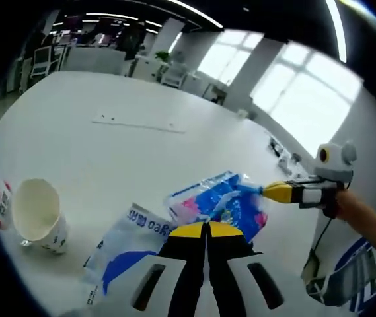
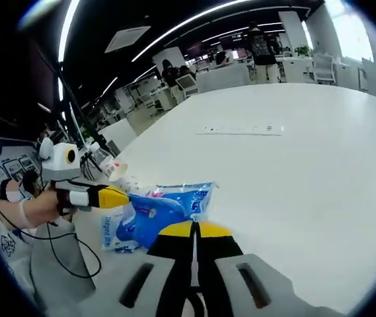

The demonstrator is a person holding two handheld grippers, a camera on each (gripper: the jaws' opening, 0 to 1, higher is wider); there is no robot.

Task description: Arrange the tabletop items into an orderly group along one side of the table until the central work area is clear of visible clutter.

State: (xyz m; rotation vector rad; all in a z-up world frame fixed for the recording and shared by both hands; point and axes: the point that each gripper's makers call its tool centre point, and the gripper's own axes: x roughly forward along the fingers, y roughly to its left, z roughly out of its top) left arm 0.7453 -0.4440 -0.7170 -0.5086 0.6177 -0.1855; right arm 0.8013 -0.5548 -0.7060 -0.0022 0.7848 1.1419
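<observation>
A blue snack packet (image 1: 224,201) (image 2: 164,208) is stretched between the two grippers, just above the white table (image 1: 128,152) (image 2: 287,172). My left gripper (image 1: 207,230) is shut, its yellow tips at the packet's near edge. In the right gripper view it comes in from the left (image 2: 123,197) and pinches the packet's left end. My right gripper (image 2: 194,230) is also shut against the packet. In the left gripper view it enters from the right (image 1: 265,191), holding the packet's corner. A white-and-blue packet (image 1: 131,241) (image 2: 112,231) lies flat beside it.
A white paper cup (image 1: 39,214) (image 2: 115,170) lies on its side near the table edge, with a small red-and-white item (image 1: 2,205) beyond it. A flat cable cover (image 1: 138,123) (image 2: 240,130) sits mid-table. Office desks and chairs stand behind.
</observation>
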